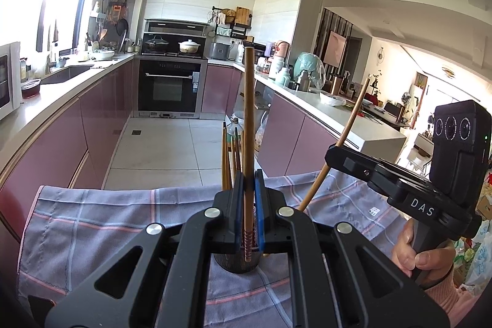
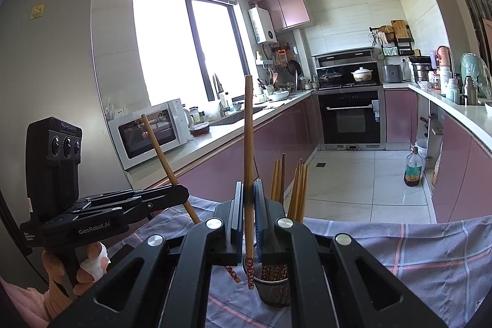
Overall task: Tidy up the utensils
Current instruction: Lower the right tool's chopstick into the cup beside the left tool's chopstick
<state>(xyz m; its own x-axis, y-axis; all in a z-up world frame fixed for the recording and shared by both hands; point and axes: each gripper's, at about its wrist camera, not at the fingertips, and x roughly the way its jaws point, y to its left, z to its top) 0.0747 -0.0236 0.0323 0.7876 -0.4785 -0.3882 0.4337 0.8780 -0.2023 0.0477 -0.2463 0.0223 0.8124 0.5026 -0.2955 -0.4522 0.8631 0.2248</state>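
While each gripper carries one chopstick, we keep both sticks upright and lower them tip-first into the holder. Our left gripper (image 1: 247, 199) is clenched on a chopstick (image 1: 248, 125), its patterned end hanging just above the dark holder (image 1: 236, 265). Our right gripper (image 2: 247, 199) grasps a second chopstick (image 2: 248, 143) beside the mesh holder (image 2: 273, 288), which stands on the checked cloth (image 2: 430, 260) toward its near edge. We align each tip over the rim before releasing, so that neither stick strikes the bundle (image 2: 290, 192) already inside. We count two held chopsticks; the standing ones number roughly eight, though overlap prevents an exact count. Whether both views show one holder, we cannot tell.
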